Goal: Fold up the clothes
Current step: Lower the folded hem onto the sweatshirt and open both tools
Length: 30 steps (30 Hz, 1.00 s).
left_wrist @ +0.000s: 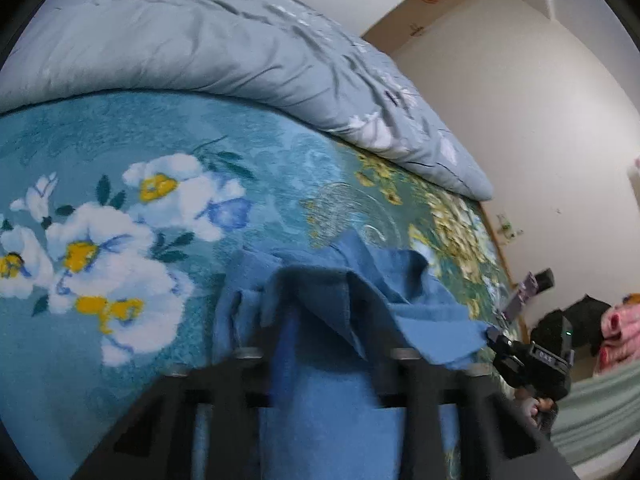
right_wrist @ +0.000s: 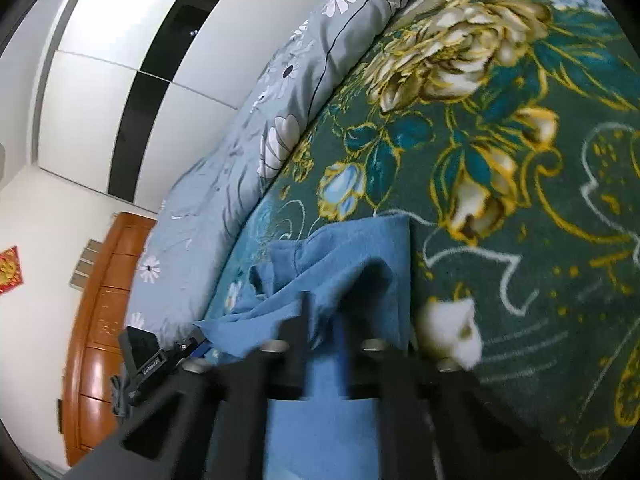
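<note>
Your left gripper is clamped on a fold of the blue garment, and your right gripper is clamped on another fold of it. The garment hangs bunched between both tools, just above the floral blanket covering the bed. A grey-blue quilt lies along the blanket's far edge. Beyond it stand a white wall, a black-and-white wardrobe and a wooden headboard.
</note>
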### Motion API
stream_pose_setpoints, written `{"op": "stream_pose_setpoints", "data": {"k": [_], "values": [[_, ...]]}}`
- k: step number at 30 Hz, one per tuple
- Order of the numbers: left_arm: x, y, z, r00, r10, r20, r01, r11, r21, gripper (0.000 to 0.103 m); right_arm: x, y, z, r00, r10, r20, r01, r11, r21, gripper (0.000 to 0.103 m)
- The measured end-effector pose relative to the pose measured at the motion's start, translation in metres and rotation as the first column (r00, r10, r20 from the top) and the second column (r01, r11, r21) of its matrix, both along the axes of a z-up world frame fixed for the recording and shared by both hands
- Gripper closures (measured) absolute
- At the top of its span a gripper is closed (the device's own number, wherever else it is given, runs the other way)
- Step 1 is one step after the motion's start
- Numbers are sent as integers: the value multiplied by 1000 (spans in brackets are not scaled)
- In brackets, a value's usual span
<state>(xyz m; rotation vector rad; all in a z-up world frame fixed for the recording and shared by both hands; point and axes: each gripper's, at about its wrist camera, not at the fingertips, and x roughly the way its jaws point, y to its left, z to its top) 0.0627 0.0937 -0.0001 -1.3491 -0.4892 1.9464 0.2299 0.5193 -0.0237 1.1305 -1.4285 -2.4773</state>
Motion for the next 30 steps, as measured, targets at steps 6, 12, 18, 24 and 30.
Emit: {"op": "stream_pose_setpoints", "data": {"k": [6, 12, 18, 24, 30], "values": [[-16, -5, -2, 996, 82, 21, -83, 992, 91, 96, -17, 13, 0, 999, -47, -27, 46, 998, -48, 100], [-40, -7, -19, 986, 153, 71, -161, 979, 128, 96, -35, 25, -23, 995, -91, 35, 95, 989, -111, 99], [-45, -10, -27, 980, 176, 96, -187, 974, 126, 96, -37, 26, -22, 997, -75, 33, 78, 991, -108, 97], [-18, -21, 1, 990, 140, 22, -142, 984, 107, 73, -16, 24, 6, 997, -63, -40, 61, 996, -61, 70], [43, -46, -4, 997, 66, -48, -65, 997, 34, 59, 51, 8, -12, 1000, -21, -22, 21, 1000, -2, 70]]}}
